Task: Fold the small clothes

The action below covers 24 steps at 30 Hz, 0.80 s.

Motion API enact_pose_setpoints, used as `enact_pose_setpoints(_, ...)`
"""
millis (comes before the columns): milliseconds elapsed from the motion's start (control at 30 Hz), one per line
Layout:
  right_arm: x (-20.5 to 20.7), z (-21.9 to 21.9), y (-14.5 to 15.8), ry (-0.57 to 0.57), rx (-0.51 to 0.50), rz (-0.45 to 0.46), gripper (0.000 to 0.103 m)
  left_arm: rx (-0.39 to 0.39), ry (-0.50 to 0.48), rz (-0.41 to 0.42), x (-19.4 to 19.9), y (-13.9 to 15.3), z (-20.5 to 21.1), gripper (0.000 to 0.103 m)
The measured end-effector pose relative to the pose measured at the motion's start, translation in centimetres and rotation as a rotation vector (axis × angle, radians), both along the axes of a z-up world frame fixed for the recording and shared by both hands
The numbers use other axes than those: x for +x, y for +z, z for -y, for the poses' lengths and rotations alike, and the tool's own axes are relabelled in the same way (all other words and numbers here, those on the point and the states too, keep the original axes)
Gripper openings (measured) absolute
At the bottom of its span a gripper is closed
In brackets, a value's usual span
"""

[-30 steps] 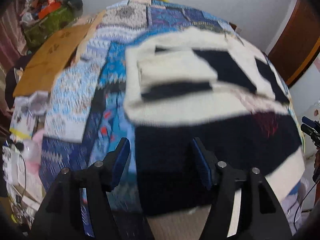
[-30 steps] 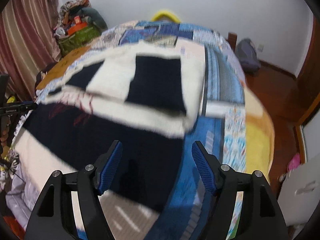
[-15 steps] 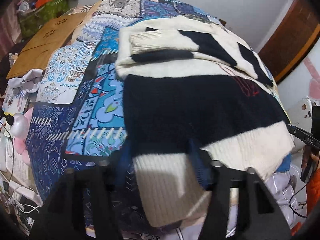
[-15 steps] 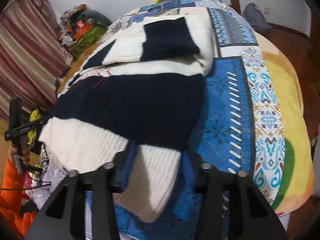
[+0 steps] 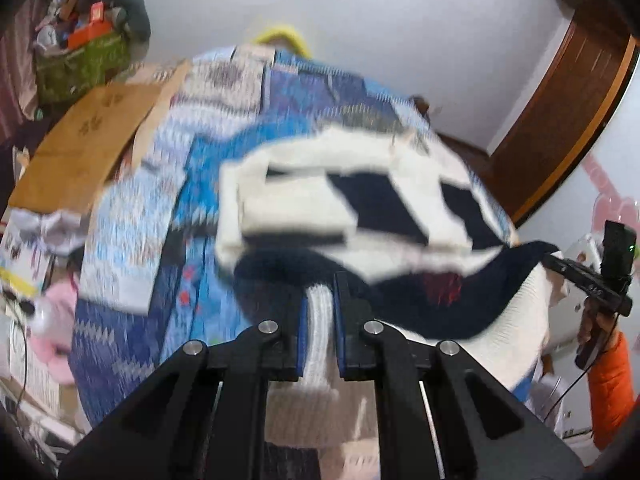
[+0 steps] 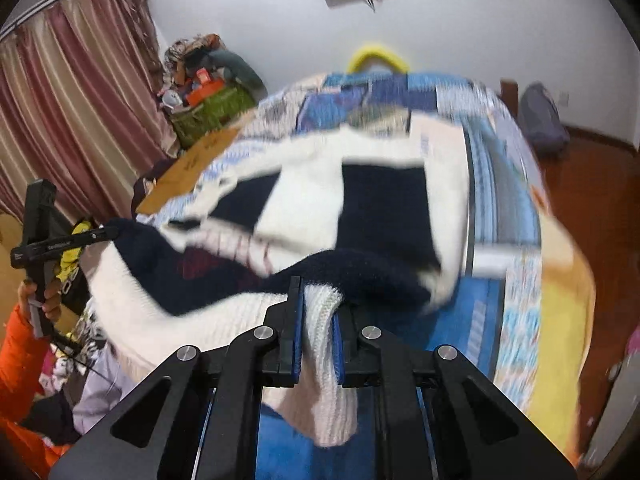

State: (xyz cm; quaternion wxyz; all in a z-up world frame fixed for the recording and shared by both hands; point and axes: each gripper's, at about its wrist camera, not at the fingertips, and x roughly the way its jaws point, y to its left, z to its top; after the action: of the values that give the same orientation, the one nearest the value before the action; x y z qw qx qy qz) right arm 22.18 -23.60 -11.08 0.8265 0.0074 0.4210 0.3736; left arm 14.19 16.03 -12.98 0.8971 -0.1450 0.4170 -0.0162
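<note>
Left gripper (image 5: 320, 308): clenched on white ribbed hem of sweater (image 5: 360, 208), frame centre. Right gripper (image 6: 318, 312): clamped on same hem. Sweater lies on patterned bedspread (image 5: 132, 248). Curtain (image 6: 68, 112), upper left, in right view only; door (image 5: 568, 104), upper right, in left only.

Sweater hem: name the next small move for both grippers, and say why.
Probably carry the hem forward, over the folded sleeves. The left gripper and right gripper are each shut on the white ribbed hem of the sweater, its lower edge is raised off the quilt, and the sleeves already lie folded across the chest.
</note>
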Motion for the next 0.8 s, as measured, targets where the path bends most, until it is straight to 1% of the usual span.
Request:
enact_pose_setpoints(100,2.7,-1.5,1.1,-0.002,-0.013,0.047,0.01,0.021,0.017,0.025,3.0,1.2,-0.9,0.01)
enact_pose_setpoints(133,4.3,-2.3,1.4,-0.003,-0.017,0.059,0.01,0.031,0.027,0.028,4.2,1.3,-1.3,0.01)
enact_pose_setpoints(200,6.6,-3.3,1.3,-0.009,-0.028,0.065,0.01,0.026,0.043,0.012,7.0,0.9,-2.3,0.01)
enact_pose_setpoints(267,9.4,-4.5,0.4,-0.03,-0.06,0.053,0.01,0.035,0.073,-0.024,10.2,-0.6,-3.5,0.01)
enact_pose_setpoints(333,12.1,-5.5,-1.2,-0.047,-0.085,0.025,0.01,0.033,0.093,-0.063,12.2,-2.4,-4.5,0.01)
enact_pose_setpoints(400,14.2,-5.7,-2.9,-0.066,-0.094,-0.018,0.01,0.028,0.115,-0.121,14.3,-5.0,-5.7,0.01)
enact_pose_setpoints(467,16.2,-5.9,-5.1,-0.084,-0.127,-0.063,0.011,-0.003,0.119,-0.193,16.3,-8.1,-6.9,0.01)
enact_pose_setpoints(533,17.2,-5.8,-6.4,-0.08,-0.134,-0.106,0.011,-0.033,0.111,-0.228,17.2,-9.9,-7.4,0.011)
enact_pose_setpoints(567,17.6,-5.5,-6.8,-0.074,-0.124,-0.127,0.011,-0.05,0.104,-0.231,17.6,-10.5,-7.8,0.014)
enact_pose_setpoints(600,17.8,-5.2,-7.0,-0.069,-0.104,-0.135,0.011,-0.056,0.104,-0.224,17.5,-10.5,-7.8,0.015)
enact_pose_setpoints(700,18.1,-4.7,-6.0,-0.049,-0.062,-0.159,0.013,-0.104,0.104,-0.211,17.9,-10.0,-8.9,0.015)
enact_pose_setpoints(733,18.3,-4.3,-5.4,-0.046,-0.039,-0.164,0.013,-0.109,0.106,-0.211,18.0,-9.8,-9.1,0.015)
enact_pose_setpoints(767,18.4,-4.1,-5.0,-0.05,-0.022,-0.167,0.014,-0.091,0.125,-0.205,18.1,-9.2,-9.6,0.02)
enact_pose_setpoints(800,18.7,-3.8,-4.6,-0.061,-0.012,-0.166,0.016,-0.054,0.153,-0.199,18.2,-8.9,-9.8,0.032)
